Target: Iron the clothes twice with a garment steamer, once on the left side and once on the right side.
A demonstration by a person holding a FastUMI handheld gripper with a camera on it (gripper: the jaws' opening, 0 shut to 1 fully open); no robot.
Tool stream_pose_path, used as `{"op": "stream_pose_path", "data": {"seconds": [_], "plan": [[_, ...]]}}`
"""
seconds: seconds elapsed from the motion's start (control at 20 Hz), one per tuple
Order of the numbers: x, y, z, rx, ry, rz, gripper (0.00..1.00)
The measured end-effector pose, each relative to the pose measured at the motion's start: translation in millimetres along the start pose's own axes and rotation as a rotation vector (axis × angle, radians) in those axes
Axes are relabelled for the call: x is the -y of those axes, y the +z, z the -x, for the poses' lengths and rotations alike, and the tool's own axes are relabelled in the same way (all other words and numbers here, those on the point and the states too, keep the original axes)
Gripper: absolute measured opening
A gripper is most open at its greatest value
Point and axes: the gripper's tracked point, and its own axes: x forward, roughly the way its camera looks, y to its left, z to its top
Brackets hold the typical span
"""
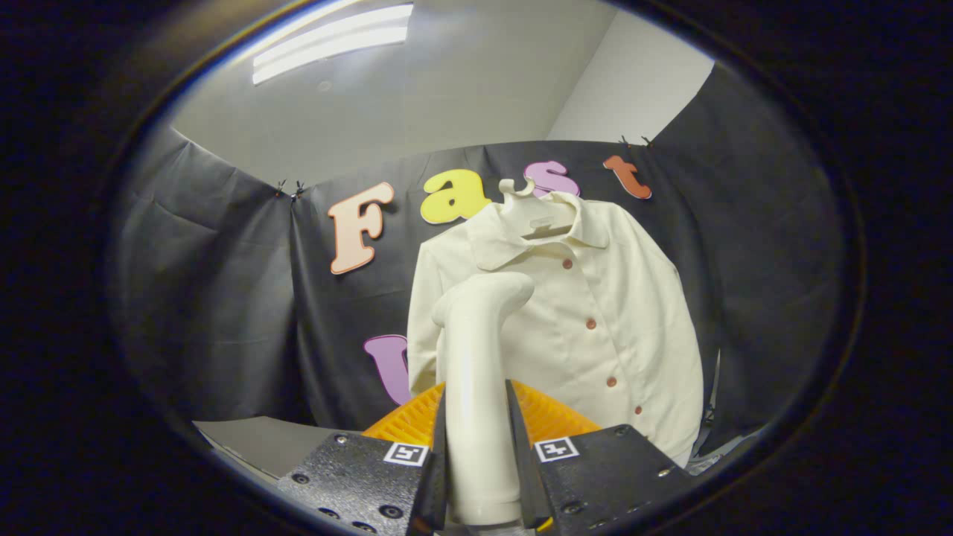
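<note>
The gripper (480, 476) is clenched on the handle of the garment steamer (476, 350), both fingers pressing its sides, so the cream wand stands up between them and curves at the top toward the shirt (595, 320). That shirt, pale cream with a row of reddish buttons, hangs on a hanger (532, 212) against the dark booth wall, beyond the fingers and a little to the right of the steamer's head. The head sits over the shirt's upper left part as seen from here, below the collar; whether it touches the cloth or hangs just short of it cannot be told. An orange ribbed thing (417, 420) shows just behind the fingers, low down, possibly a stand or basket. By my judgement the step in hand is the start of a pass down one side of the shirt, the one on the left from here, with the steamer already carried up to it. The next move calls for drawing the head down along that panel, keeping it against the cloth, then shifting across the button line for the other side.
</note>
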Motion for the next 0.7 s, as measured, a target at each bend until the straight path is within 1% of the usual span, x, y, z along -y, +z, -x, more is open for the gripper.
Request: {"op": "stream_pose_path", "data": {"seconds": [0.1, 0.3, 0.7], "plan": [[7.1, -9.9, -5.6, -0.018, -0.011, 0.01, 0.38], [11.4, -23.3, -12.7, -0.038, -0.001, -0.04, 0.38], [20.5, -55.2, 1.5, -0.091, -0.003, -0.032, 0.38]]}}
